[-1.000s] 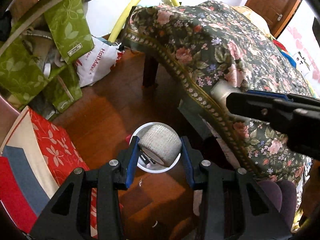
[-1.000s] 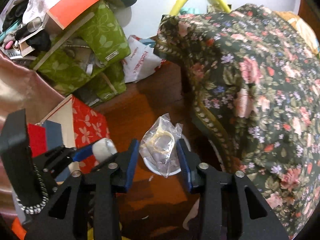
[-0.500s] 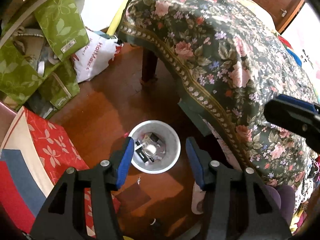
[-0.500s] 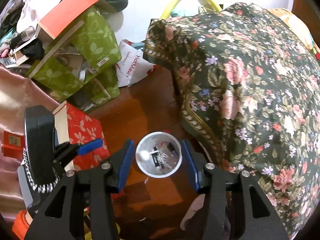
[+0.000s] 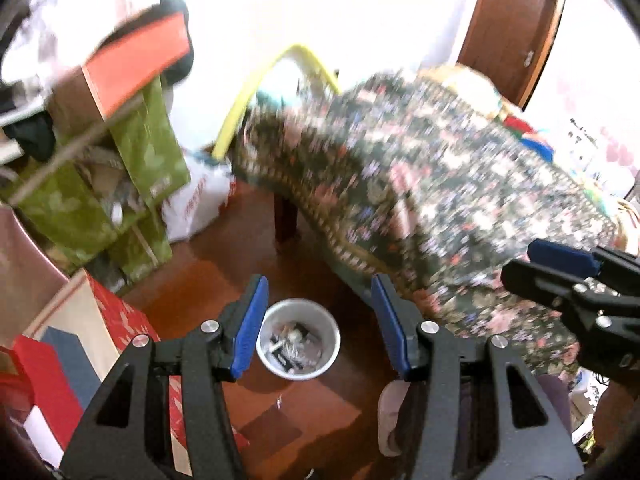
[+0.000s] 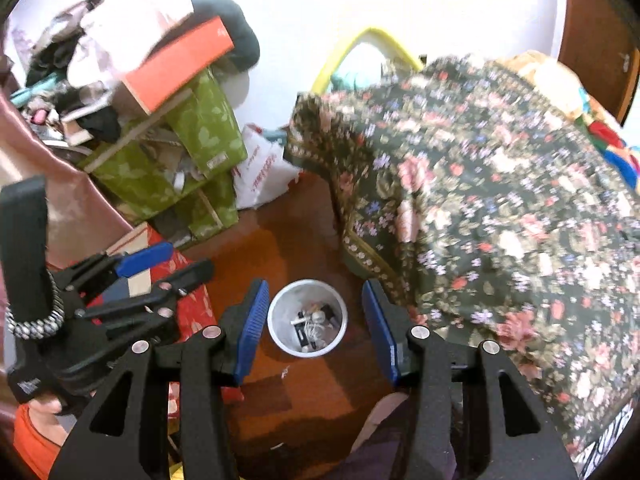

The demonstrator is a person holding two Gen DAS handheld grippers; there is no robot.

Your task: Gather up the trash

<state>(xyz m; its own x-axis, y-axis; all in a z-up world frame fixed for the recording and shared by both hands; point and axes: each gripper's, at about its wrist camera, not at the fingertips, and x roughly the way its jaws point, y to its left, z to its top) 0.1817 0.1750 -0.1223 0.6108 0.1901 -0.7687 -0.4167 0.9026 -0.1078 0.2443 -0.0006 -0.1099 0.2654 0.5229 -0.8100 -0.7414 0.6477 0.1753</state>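
Observation:
A white trash bin (image 5: 267, 322) stands on the wooden floor with several bits of trash inside, among them a clear bag and small dark and white pieces. My left gripper (image 5: 318, 285) hangs high above it, open, nothing between its blue pads. My right gripper (image 6: 314, 285) hovers over the same bin (image 6: 280, 309), also open and empty. In the left wrist view the right gripper (image 5: 560, 272) shows at the right edge. In the right wrist view the left gripper (image 6: 160, 266) shows at the left, held by a hand. A small white scrap (image 6: 285, 371) lies on the floor just before the bin.
A table under a dark floral cloth (image 6: 500, 220) fills the right side, its leg (image 5: 285, 216) beyond the bin. Green bags (image 6: 192, 152), an orange box (image 6: 180, 64), a white plastic bag (image 6: 262, 172) and a red patterned box (image 5: 112, 320) crowd the left. A slipper (image 5: 390, 420) lies near.
A second ago the left jaws gripped a pale roll and the right jaws a clear plastic bag. Both were let go into the bin; both grippers have opened and risen.

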